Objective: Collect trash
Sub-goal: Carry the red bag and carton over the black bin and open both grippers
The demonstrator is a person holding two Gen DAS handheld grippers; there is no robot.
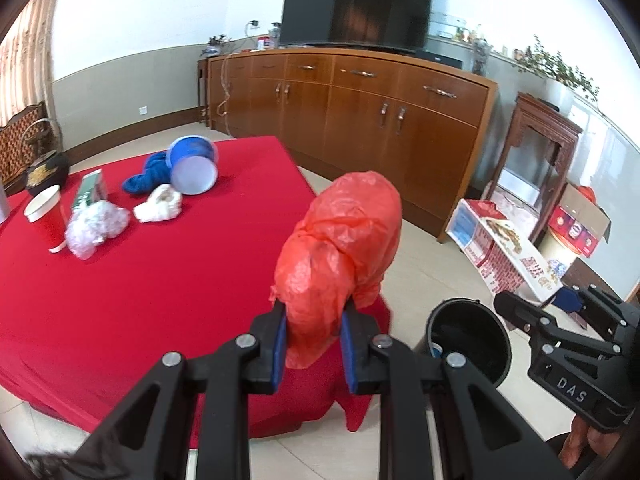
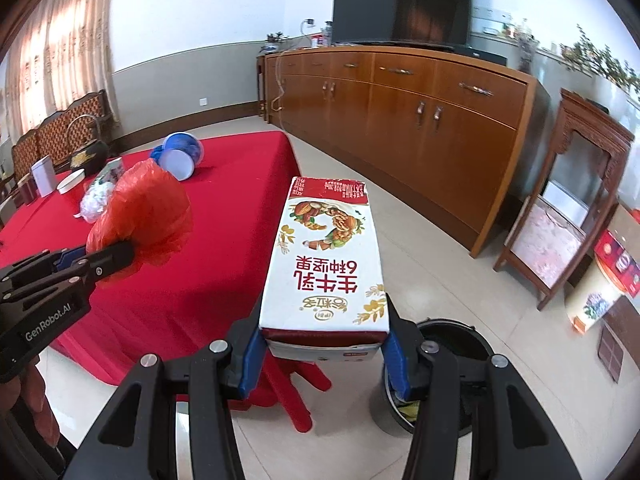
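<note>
My left gripper is shut on a crumpled orange-red plastic bag, held up over the near corner of the red-clothed table. The same bag and left gripper show at the left of the right wrist view. My right gripper is shut on a white and red milk carton, held lengthwise off the table's edge. A black trash bin stands on the floor by the table corner; the bin lies partly behind my right fingers. The right gripper holds the carton beyond the bin.
On the table lie a tipped blue tub, blue cloth, white crumpled paper, a clear plastic wad, a paper cup and a small box. A wooden sideboard with a television lines the wall. Boxes sit at right.
</note>
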